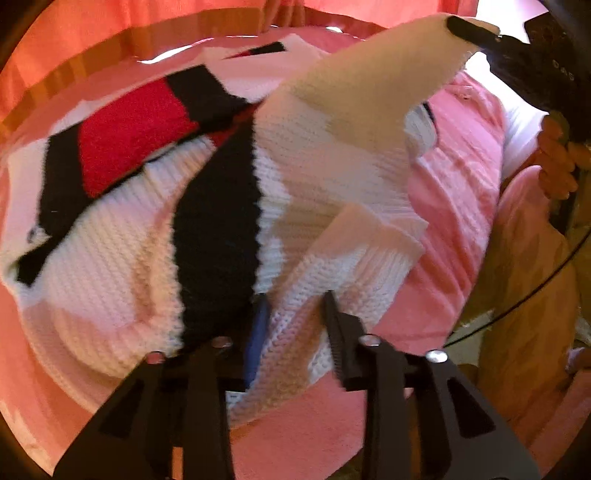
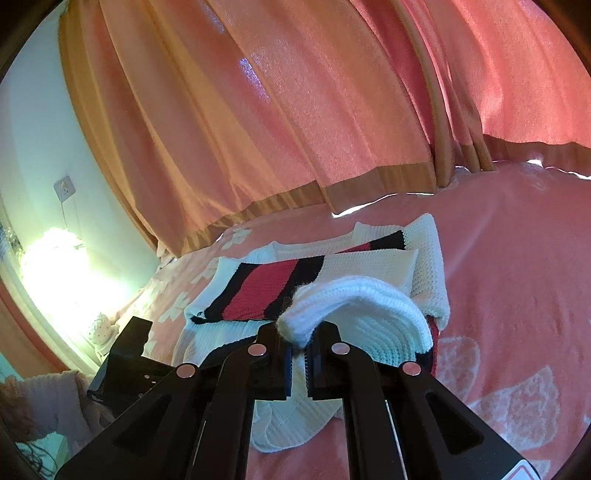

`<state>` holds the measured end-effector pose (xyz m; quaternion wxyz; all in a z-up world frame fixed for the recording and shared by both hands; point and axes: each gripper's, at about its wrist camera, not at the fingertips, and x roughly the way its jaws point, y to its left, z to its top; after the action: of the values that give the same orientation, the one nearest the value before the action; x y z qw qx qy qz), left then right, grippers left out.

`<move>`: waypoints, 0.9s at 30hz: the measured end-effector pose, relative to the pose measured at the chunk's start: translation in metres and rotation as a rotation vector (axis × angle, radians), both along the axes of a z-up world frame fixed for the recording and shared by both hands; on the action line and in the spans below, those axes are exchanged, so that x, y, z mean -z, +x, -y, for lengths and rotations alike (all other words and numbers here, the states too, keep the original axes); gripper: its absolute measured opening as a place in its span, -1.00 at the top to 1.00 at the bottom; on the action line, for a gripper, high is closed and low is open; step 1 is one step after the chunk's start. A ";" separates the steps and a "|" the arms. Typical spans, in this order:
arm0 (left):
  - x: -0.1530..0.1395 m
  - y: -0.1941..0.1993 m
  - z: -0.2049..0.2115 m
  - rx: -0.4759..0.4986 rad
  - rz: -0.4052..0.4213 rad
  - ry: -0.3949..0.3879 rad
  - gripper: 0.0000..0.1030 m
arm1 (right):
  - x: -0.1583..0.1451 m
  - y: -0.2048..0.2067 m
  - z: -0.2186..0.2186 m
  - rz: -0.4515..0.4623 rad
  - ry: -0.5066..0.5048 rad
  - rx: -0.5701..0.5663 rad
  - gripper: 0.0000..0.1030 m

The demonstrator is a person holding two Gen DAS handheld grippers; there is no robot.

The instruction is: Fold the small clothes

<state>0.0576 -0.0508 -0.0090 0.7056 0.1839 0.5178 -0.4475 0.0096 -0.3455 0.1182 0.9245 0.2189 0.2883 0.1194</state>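
A small white knit sweater (image 1: 110, 266) with black and red stripes lies on a pink bedspread (image 1: 314, 435). My left gripper (image 1: 295, 306) is shut on the sweater's near white hem, the knit bunched between its fingers. My right gripper (image 2: 298, 341) is shut on another white edge of the sweater (image 2: 354, 295) and holds it lifted over the body. In the left wrist view the right gripper (image 1: 465, 27) shows at top right, with the raised flap hanging from it. The striped sleeves (image 2: 266, 288) lie folded across the sweater's far part.
Pink and orange curtains (image 2: 295, 110) hang behind the bed. A bright lamp (image 2: 55, 266) and a wall socket (image 2: 63, 187) are at the left. The bedspread (image 2: 517, 295) extends to the right. The person's hand (image 1: 557, 162) holds the right gripper's handle.
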 end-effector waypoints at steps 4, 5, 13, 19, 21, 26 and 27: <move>-0.026 -0.001 -0.004 -0.041 0.021 -0.061 0.84 | -0.003 -0.001 0.000 0.012 0.003 0.005 0.89; -0.040 0.000 -0.008 -0.071 0.045 -0.102 0.84 | -0.004 -0.001 0.001 0.018 0.006 0.006 0.89; -0.162 0.094 -0.067 -0.491 0.298 -0.388 0.84 | -0.032 0.057 0.026 0.036 -0.001 0.053 0.87; -0.118 0.190 -0.084 -0.878 0.411 -0.187 0.83 | 0.013 0.132 0.047 -0.168 -0.119 0.150 0.66; -0.097 0.187 -0.089 -0.903 0.379 -0.166 0.82 | 0.019 0.118 0.046 -0.183 -0.068 0.143 0.60; -0.082 0.160 -0.081 -0.882 0.307 -0.155 0.28 | 0.019 0.085 0.039 -0.180 -0.178 0.142 0.06; -0.082 0.155 -0.076 -0.867 0.315 -0.143 0.16 | 0.025 0.089 0.043 -0.214 -0.188 0.151 0.06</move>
<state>0.2126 0.0247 0.0729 0.9085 -0.0327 0.4012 -0.1123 0.0981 -0.3884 0.0928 0.9112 0.1640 0.3780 -0.0018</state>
